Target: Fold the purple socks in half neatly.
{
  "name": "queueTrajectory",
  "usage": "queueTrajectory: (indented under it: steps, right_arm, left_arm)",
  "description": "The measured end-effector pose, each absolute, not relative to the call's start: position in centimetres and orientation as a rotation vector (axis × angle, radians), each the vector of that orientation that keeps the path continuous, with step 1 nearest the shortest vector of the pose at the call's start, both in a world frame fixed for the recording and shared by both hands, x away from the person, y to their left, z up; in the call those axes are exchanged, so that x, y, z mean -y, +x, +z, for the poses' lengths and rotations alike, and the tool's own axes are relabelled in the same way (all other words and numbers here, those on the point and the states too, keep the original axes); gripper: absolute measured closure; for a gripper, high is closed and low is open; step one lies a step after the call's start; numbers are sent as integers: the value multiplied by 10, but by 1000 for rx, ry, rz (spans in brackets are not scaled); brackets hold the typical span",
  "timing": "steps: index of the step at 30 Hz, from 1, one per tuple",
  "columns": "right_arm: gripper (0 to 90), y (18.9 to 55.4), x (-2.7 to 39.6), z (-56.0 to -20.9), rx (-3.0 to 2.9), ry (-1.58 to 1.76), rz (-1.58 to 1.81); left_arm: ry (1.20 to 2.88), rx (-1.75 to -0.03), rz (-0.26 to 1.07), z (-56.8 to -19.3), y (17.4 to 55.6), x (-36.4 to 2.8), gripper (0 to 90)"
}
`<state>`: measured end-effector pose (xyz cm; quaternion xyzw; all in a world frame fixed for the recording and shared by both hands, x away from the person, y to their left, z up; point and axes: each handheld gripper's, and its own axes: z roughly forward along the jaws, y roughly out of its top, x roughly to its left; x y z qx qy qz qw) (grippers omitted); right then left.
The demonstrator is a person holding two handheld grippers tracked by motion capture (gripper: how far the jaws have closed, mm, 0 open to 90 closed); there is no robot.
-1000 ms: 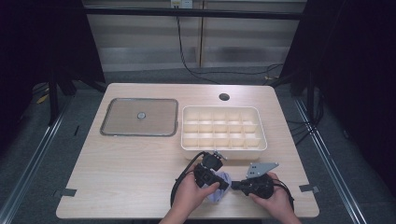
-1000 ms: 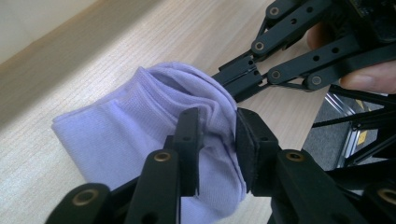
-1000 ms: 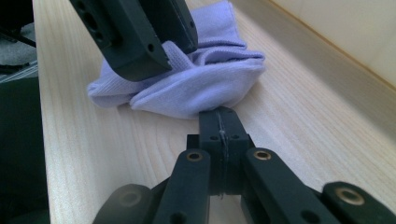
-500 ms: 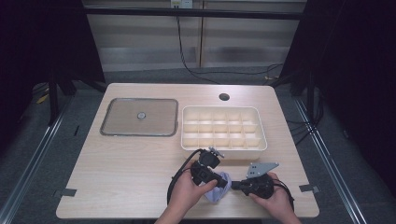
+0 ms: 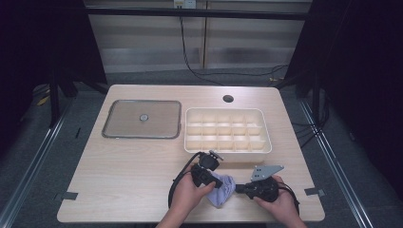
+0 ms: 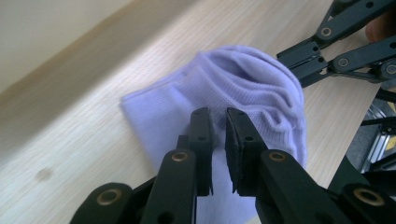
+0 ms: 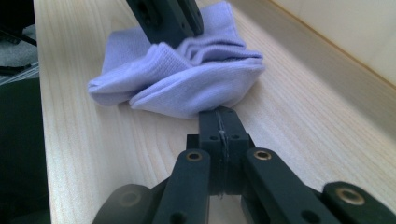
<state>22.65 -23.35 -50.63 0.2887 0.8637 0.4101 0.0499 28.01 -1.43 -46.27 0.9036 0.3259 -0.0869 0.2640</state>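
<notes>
A lavender sock (image 5: 222, 191) lies bunched on the wooden table (image 5: 123, 171) near its front edge, between both grippers. My left gripper (image 5: 217, 181) reaches in from the left. In the left gripper view its jaws (image 6: 218, 117) have just been closing and now pinch a fold of the sock (image 6: 252, 79). My right gripper (image 5: 238, 188) points at the sock from the right. Its jaws (image 7: 219, 113) are shut at the edge of the sock (image 7: 187, 79), with a thin pale strip of fabric between the pads.
A white compartment tray (image 5: 223, 110) stands just behind the hands. A metal-framed glass lid (image 5: 114, 134) lies flat at the back left. A round cable hole (image 5: 228, 99) sits at the table's far edge. The front edge is close below the hands.
The left gripper's jaws have narrowed onto the sock, and the fabric has bunched up toward the right gripper. The right hand has stayed where it was.
</notes>
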Motion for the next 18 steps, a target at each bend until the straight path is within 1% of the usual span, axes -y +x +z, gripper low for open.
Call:
queueTrajectory:
  steps: [8,18]
  right_arm:
    - [900,226,233,-506,-2630,872,1252]
    - [900,226,233,-507,-2631,868,1253]
  left_arm:
    - [2449,-870,-223,-469,276,27,798]
    - [2463,-862,-198,-472,273,30,802]
